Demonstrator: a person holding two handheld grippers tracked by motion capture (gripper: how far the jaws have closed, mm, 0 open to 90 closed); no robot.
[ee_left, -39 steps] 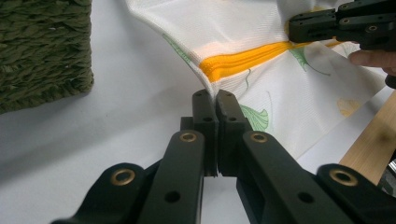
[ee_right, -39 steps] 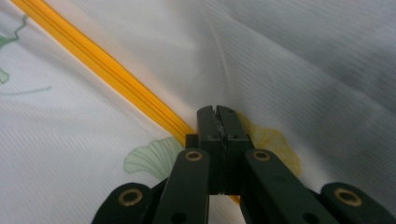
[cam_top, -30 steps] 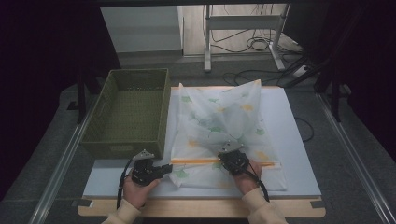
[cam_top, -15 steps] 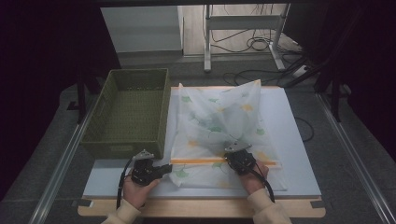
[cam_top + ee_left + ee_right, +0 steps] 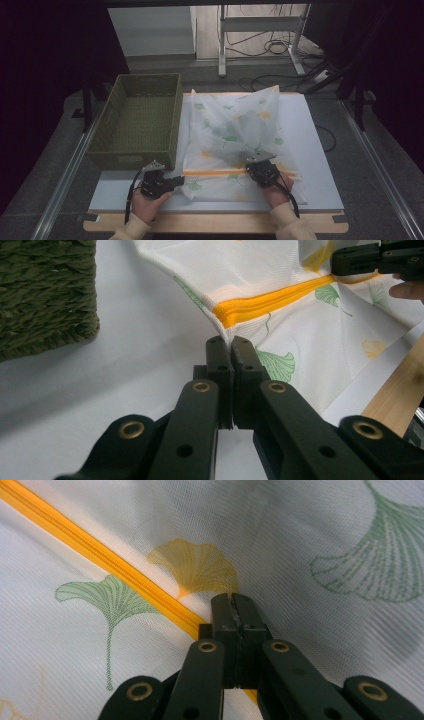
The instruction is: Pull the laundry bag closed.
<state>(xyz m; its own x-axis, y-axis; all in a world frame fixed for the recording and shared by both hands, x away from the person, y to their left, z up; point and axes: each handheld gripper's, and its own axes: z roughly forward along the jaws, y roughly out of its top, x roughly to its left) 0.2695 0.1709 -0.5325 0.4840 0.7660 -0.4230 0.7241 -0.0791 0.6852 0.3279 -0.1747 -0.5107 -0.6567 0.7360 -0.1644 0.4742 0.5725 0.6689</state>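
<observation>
A white mesh bag (image 5: 235,130) printed with green and yellow ginkgo leaves lies on the white board (image 5: 320,150). An orange zipper (image 5: 215,172) runs across its near part. My left gripper (image 5: 177,181) is shut on the bag's left edge, right at the zipper's end (image 5: 270,302); in the left gripper view the jaws (image 5: 231,340) pinch the fabric. My right gripper (image 5: 248,169) is shut on the zipper farther right. In the right gripper view its tips (image 5: 231,597) close over the orange zipper (image 5: 100,555), hiding what lies between them. The right gripper (image 5: 336,262) also appears in the left gripper view.
A green woven basket (image 5: 137,120) stands left of the bag, close to my left gripper (image 5: 45,290). The board's wooden front edge (image 5: 215,222) runs just in front of the person's hands. Cables and a metal stand (image 5: 260,45) lie on the floor beyond the table.
My right gripper has slid a little to the right along the orange zipper. The left gripper has stayed in place on the bag's edge.
</observation>
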